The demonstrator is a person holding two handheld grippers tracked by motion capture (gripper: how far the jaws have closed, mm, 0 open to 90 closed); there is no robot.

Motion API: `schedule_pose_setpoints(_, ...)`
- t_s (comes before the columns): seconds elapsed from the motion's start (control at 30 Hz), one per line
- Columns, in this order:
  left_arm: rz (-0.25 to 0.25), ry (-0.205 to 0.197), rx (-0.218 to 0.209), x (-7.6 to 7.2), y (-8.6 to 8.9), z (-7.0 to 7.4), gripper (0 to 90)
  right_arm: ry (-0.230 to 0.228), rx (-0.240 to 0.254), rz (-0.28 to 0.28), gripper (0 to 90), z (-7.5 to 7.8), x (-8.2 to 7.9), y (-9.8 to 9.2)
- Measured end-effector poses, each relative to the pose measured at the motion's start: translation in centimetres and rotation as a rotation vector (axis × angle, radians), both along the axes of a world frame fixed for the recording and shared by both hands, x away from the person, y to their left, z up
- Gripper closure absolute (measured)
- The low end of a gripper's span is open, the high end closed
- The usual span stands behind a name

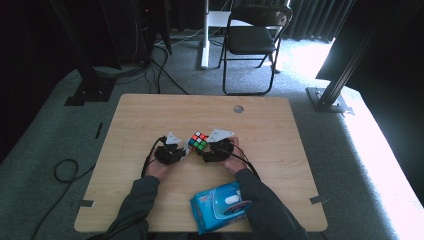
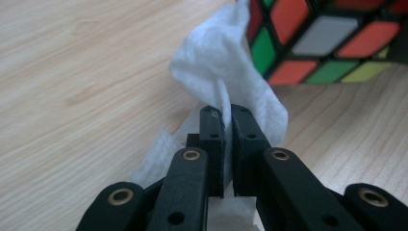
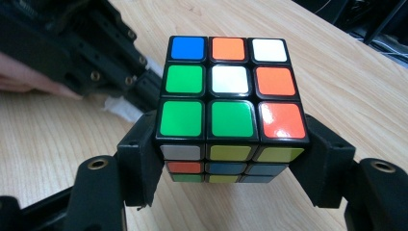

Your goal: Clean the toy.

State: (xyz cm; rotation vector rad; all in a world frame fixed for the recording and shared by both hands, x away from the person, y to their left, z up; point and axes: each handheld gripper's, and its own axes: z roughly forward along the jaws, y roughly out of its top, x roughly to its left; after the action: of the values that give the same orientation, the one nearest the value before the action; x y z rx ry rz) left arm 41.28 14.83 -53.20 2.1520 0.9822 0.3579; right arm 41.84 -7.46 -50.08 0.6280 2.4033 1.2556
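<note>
Rubik's cube, scrambled, sits near the middle of the table, clamped on two opposite sides between the jaws of my right gripper. My left gripper, jaws pressed together on a white wet wipe, holds the cloth touching the cube's near face. The blue wipe packet lies at the table's near edge, by my right sleeve. I judge that the wiping is under way: one face is in contact, while the other faces probably remain, each needing the cube turned.
</note>
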Motion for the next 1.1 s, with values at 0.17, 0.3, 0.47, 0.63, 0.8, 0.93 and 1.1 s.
schedule_pose_setpoints(0.17,-0.046,-0.005,0.02,-0.3,-1.1,0.0,85.3,-0.002,0.004,-0.006,34.2,0.0,0.0,-0.1)
schedule_pose_setpoints(0.3,-0.084,-0.017,0.022,-0.6,-1.9,0.4,85.4,-0.002,0.004,-0.01,34.2,0.0,0.1,-0.1)
schedule_pose_setpoints(0.47,-0.126,-0.034,0.028,-1.0,-2.8,0.8,85.4,0.001,0.012,-0.013,34.2,0.0,0.1,-0.2)
schedule_pose_setpoints(0.63,-0.164,-0.034,0.024,-1.4,-3.5,0.6,85.4,0.003,0.014,-0.019,34.2,0.0,0.2,-0.2)
schedule_pose_setpoints(0.8,-0.207,-0.036,0.036,-1.7,-4.3,0.5,85.4,0.0,0.012,-0.023,34.2,0.0,0.2,-0.2)
schedule_pose_setpoints(0.93,-0.21,-0.037,0.048,-1.7,-4.5,0.4,85.4,0.005,0.011,-0.023,34.2,0.0,0.2,-0.2)
schedule_pose_setpoints(1.1,-0.168,-0.035,0.043,-1.4,-3.9,0.4,85.3,0.007,0.007,-0.016,34.2,0.0,0.2,-0.2)
